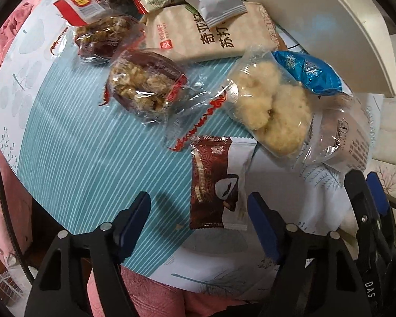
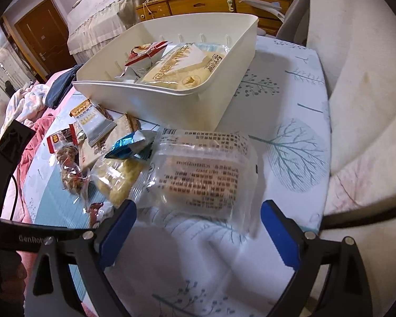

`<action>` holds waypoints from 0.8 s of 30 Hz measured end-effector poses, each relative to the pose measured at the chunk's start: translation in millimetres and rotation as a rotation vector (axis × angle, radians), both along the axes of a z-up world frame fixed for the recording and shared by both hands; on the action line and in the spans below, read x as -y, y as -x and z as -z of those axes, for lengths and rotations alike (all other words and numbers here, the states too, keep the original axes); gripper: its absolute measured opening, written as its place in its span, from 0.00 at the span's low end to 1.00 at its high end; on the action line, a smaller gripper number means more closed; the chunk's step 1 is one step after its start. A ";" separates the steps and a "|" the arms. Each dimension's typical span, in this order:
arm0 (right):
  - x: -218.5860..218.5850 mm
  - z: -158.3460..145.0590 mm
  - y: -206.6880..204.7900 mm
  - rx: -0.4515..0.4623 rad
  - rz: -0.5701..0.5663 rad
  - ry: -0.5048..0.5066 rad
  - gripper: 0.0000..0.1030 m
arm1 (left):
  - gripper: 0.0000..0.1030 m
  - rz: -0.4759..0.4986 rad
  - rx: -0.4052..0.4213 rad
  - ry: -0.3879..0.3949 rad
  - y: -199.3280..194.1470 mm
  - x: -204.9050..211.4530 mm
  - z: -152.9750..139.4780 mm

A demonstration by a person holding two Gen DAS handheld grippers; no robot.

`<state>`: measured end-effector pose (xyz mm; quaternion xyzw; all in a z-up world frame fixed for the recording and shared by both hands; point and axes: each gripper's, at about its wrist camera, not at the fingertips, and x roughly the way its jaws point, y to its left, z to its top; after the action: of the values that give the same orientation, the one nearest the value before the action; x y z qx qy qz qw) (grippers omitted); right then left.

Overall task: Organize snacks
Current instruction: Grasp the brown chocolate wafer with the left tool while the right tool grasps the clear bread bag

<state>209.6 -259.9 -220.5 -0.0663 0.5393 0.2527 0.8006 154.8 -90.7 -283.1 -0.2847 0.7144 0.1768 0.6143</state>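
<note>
Left claw (image 1: 198, 208) wide around brown packet (image 1: 216, 185), right claw (image 2: 198, 224) wide, empty

The left gripper (image 1: 198, 211) is held with its jaws spread wide, nothing clamped. Between the blue pads (image 1: 134, 216) a brown-and-white snack packet (image 1: 216, 185) is seen lying on the striped tablecloth (image 1: 92, 145). Beyond it, a clear walnut-date packet (image 1: 145, 87) and a pale puffed-cake packet (image 1: 272, 105) are laid.
</note>
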 end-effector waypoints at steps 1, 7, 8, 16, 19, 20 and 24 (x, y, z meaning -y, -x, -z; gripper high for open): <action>-1.6 1.9 -1.9 -0.002 -0.005 -0.001 0.96 | 0.68 0.000 -0.008 -0.002 -2.0 1.6 2.1; -14.8 10.5 -11.7 -0.001 -0.036 0.022 0.97 | 0.57 -0.010 -0.027 0.012 -14.8 7.1 12.9; -16.6 12.1 -12.8 -0.003 -0.039 0.027 0.97 | 0.54 -0.011 -0.025 0.016 -15.7 6.6 14.4; -26.5 22.2 -17.6 -0.014 -0.058 0.061 0.99 | 0.43 -0.015 -0.025 0.022 -30.9 20.2 28.4; -29.7 27.3 -20.5 -0.020 -0.058 0.077 0.99 | 0.43 -0.016 -0.030 0.017 -35.2 24.1 29.8; -30.2 27.6 -21.0 -0.016 -0.055 0.079 0.99 | 0.42 -0.016 -0.033 0.015 -37.0 25.4 30.6; -32.8 35.5 -22.5 -0.039 -0.060 0.090 0.98 | 0.40 -0.029 -0.033 0.020 -33.1 20.0 26.7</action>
<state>232.0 -227.1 -256.0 -0.1135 0.5635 0.2532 0.7781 187.9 -110.7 -309.9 -0.2983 0.7220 0.1831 0.5968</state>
